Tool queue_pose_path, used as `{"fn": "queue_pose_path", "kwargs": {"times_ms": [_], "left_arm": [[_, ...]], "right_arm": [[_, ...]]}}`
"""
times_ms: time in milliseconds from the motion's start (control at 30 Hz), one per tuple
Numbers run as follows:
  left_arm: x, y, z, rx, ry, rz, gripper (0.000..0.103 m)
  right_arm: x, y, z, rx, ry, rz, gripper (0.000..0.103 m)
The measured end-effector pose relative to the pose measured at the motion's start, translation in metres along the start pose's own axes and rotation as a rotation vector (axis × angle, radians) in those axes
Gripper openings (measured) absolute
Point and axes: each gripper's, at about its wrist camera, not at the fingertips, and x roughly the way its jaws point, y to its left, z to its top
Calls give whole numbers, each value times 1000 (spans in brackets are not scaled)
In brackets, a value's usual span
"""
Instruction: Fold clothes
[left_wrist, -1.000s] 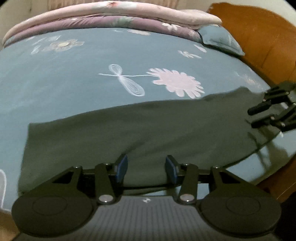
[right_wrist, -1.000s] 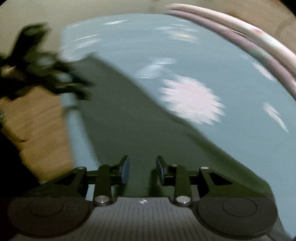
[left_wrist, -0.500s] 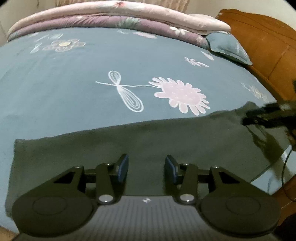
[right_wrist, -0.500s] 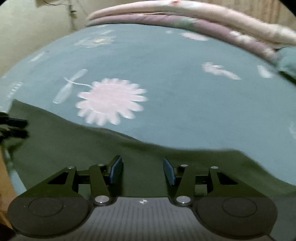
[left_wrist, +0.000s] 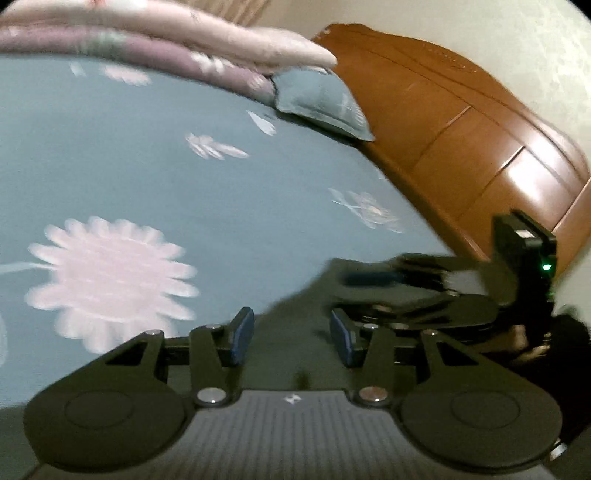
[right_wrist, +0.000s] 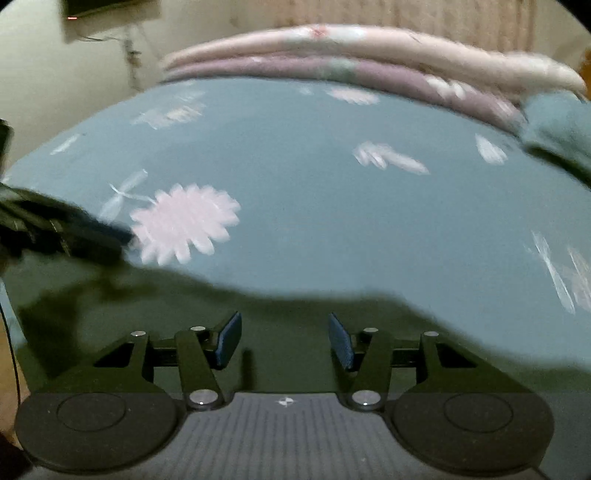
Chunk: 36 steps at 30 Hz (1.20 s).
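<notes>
A dark green garment (right_wrist: 288, 317) lies flat along the near edge of a teal flowered bed (right_wrist: 332, 206). My right gripper (right_wrist: 284, 338) hovers over it, open, nothing between its blue pads. In the left wrist view my left gripper (left_wrist: 291, 336) is also open above the garment's (left_wrist: 295, 314) right end. The right gripper (left_wrist: 373, 277) shows there, blurred, just ahead and to the right, close above the cloth. In the right wrist view the left gripper (right_wrist: 66, 232) appears as a dark blur at the left edge.
Folded pink and purple quilts (right_wrist: 351, 62) are stacked along the bed's far side, with a teal pillow (left_wrist: 321, 103) beside them. A wooden headboard (left_wrist: 461, 122) runs along the right. A wall with a dark box (right_wrist: 107, 11) stands behind.
Both views have swung. My left gripper has moved right toward the garment's right end, now close beside the right gripper. Both stayed open.
</notes>
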Motion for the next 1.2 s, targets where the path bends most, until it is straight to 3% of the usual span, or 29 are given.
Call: {"fn": "queue_pose_path", "kwargs": {"times_ms": [133,267,500,633,767,833,933,1000,1067,1200], "left_arm": [[23,10,-14,-97,63,5,46],[23,20,-32,-178,41,5,48],[28,8,-23,-126,43,0,49],[42,13,-10,-117,35,36,47],[34,17,0,-156,-12,68,45],[31,12,1,-148,-21,33,45],[32,5,0,-140,-20,-43,55],[42,5,-2,-126,13,27,56],[47,7,-3,-124,34,91,41],[34,11,6,-173,12,32,46]], "right_arm": [[5,0,7,-73,-10,36,60],[2,-4,0,-106,21,51,60],[-4,-10,-12,-162,71,76,60],[-13,-14,-5,-126,16,72,62],[-9,-31,-2,-30,33,3,62],[-13,-43,-4,52,18,31,62],[-8,-52,-4,92,8,20,62],[-5,-58,-4,118,2,13,62],[-2,-65,-4,144,-5,6,62],[4,-77,-3,196,-18,-8,63]]}}
